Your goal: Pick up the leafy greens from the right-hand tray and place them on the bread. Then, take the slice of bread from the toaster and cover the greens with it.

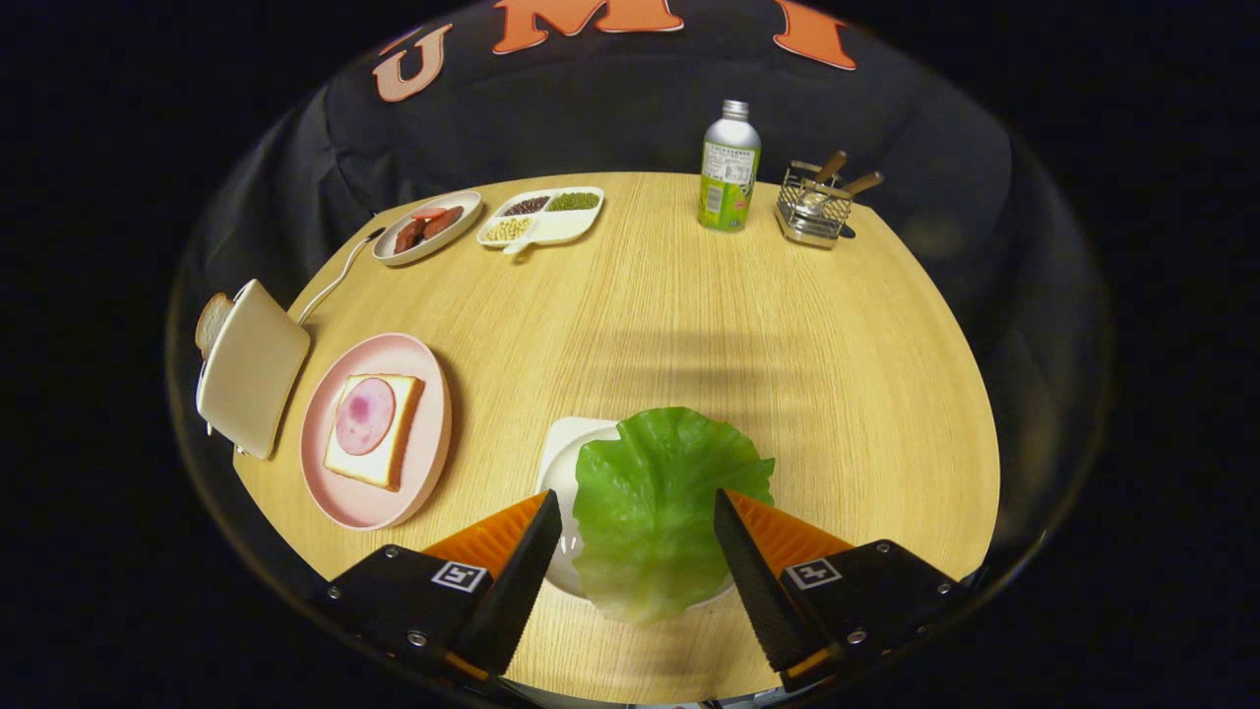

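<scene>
A green lettuce leaf (655,497) lies on a white tray (563,448) near the table's front edge. My gripper (638,517) is open, and the leaf sits in the wide gap between the two fingers, its right edge passing behind the right finger. To the left, a pink plate (366,504) carries a bread slice (392,455) topped with a round pink ham slice (364,416). Left of the plate stands a cream toaster (251,369) with a bread slice (210,323) poking out of its slot.
At the table's far side stand a green-labelled metal bottle (729,167) and a wire basket (813,205) with wooden-handled utensils. A divided white dish of beans (543,217) and a small plate of sausages (426,228) sit far left. The toaster's cord (340,278) runs toward them.
</scene>
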Demonstrator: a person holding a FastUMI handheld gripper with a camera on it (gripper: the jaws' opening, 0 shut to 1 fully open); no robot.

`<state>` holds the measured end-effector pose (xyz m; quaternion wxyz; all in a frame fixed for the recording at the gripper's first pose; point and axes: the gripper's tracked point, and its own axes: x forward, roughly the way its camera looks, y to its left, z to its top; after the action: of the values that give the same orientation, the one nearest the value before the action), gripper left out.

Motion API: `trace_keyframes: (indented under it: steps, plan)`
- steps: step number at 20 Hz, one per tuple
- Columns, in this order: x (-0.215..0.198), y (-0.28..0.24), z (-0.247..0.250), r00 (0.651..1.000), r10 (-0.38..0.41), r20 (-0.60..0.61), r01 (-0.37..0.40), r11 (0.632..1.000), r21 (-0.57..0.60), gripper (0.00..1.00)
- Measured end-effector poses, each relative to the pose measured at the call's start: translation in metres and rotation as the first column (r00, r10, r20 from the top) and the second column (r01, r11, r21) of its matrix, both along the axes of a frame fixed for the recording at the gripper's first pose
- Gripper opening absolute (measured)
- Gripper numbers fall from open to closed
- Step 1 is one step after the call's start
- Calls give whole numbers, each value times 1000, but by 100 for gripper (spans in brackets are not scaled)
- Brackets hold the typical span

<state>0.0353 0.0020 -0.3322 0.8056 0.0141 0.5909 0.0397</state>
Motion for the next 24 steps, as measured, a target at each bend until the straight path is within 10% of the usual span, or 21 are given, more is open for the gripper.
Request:
trace_keyframes:
  steps: [12,18,24]
  plan:
    - [-3,-3,-31,994,-57,-92,52,997,-57,59]
    - [-1,-16,-31,985,-151,-87,152,988,10,7]
    - [0,-13,-26,988,-139,-71,144,988,59,1]
